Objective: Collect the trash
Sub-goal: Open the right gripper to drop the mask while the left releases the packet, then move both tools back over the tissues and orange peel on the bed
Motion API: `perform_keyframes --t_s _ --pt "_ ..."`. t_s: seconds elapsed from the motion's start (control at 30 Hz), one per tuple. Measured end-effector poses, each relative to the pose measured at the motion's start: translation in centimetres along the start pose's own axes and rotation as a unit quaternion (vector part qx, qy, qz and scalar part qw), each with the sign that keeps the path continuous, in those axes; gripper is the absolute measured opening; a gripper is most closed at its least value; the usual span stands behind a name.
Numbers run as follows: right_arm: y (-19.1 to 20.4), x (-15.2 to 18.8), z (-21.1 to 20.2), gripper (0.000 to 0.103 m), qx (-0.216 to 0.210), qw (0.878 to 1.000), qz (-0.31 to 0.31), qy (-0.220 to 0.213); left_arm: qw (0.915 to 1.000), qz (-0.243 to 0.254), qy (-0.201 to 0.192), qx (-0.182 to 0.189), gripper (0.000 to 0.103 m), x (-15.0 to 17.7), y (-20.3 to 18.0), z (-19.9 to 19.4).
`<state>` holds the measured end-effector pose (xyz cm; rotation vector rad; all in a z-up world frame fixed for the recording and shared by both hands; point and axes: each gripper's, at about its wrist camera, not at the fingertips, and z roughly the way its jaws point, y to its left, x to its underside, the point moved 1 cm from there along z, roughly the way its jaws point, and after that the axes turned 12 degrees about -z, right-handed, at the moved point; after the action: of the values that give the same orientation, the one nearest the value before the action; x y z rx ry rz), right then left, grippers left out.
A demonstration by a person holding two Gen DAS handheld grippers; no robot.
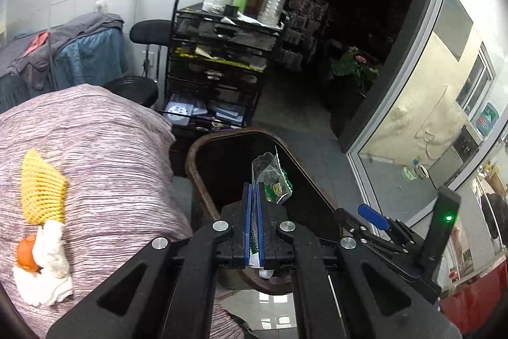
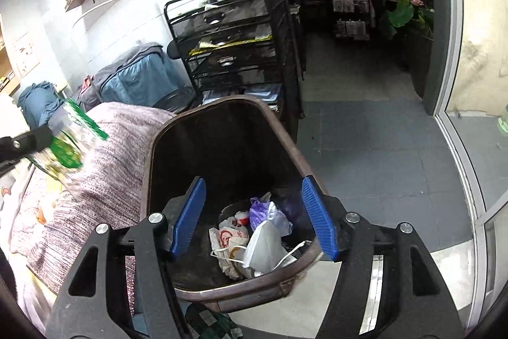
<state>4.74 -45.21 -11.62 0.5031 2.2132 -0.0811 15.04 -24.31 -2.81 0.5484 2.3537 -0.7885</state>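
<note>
Left claw clenched on a clear-and-green wrapper, held above the brown bin rim. Right claw released, blue pads spread over the bin's mouth, nothing between them. Crumpled bags and a white mask lie inside the bin. Yellow foam net rests on the bed left of the bin.

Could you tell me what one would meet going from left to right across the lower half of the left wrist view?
Orange fruit and white tissue under the yellow foam net on the striped cover → brown bin → left gripper shut on the green-printed wrapper → right gripper → glass door.
</note>
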Motion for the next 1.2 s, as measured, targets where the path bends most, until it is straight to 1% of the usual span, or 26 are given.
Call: perform_keyframes --t_s 0.2,0.5,0.53,0.57,0.6,0.63,0.7,0.73,0.77,0.83,0.87,0.9,0.97,1.07,1.2 --pt "-1.6 0.3 -0.9 0.063 0.015 1.0 0.015 -0.003 0.9997 0.014 0.021 0.003 0.003 0.0 -1.5 2.4" --pt "-3.2 0.6 -1.4 0.064 0.028 0.999 0.031 -0.003 0.9973 0.047 0.056 -0.012 0.003 0.7 -3.3 6.4" --pt "-3.3 0.6 -1.3 0.065 0.029 0.999 0.032 -0.003 0.9968 0.051 0.059 -0.016 0.003 0.9 -3.4 6.8" --pt "-3.4 0.6 -1.3 0.068 0.03 0.999 0.034 -0.003 0.9964 0.055 0.06 -0.023 0.004 1.1 -3.4 7.2" --pt "-3.5 0.6 -1.3 0.074 0.032 0.999 0.035 -0.003 0.9961 0.058 0.06 -0.029 0.004 1.2 -3.4 7.5" --pt "-3.6 0.6 -1.4 0.076 0.035 0.999 0.038 -0.006 0.996 0.059 0.058 -0.035 0.006 1.2 -3.4 7.8" --pt "-3.7 0.6 -1.5 0.076 0.037 0.998 0.041 -0.007 0.9954 0.062 0.059 -0.043 0.014 1.4 -3.3 8.2" --pt "-3.9 0.6 -1.5 0.077 0.038 0.998 0.042 -0.007 0.9949 0.069 0.056 -0.049 0.027 1.6 -3.4 8.3" --pt "-4.0 0.6 -1.5 0.079 0.04 0.998 0.044 -0.007 0.9945 0.074 0.051 -0.055 0.048 1.7 -3.4 8.3" --pt "-4.2 0.6 -1.6 0.083 0.043 0.998 0.05 -0.01 0.9942 0.082 0.036 -0.06 0.065 1.9 -3.5 7.9" --pt "-4.3 0.6 -1.5 0.084 0.043 0.998 0.052 -0.011 0.994 0.084 0.033 -0.061 0.069 2.0 -3.5 7.8" --pt "-4.4 0.6 -1.5 0.084 0.044 0.998 0.053 -0.011 0.9939 0.086 0.031 -0.062 0.071 2.0 -3.5 7.8" --pt "-4.6 0.6 -1.5 0.085 0.045 0.997 0.055 -0.011 0.9934 0.09 0.023 -0.066 0.082 2.0 -3.6 7.3" --pt "-4.7 0.4 -1.4 0.086 0.046 0.997 0.059 -0.012 0.9931 0.094 0.004 -0.07 0.09 1.9 -3.8 6.4" --pt "-4.7 0.4 -1.4 0.087 0.042 0.997 0.061 -0.011 0.9924 0.098 -0.017 -0.072 0.095 1.8 -4.0 5.0"
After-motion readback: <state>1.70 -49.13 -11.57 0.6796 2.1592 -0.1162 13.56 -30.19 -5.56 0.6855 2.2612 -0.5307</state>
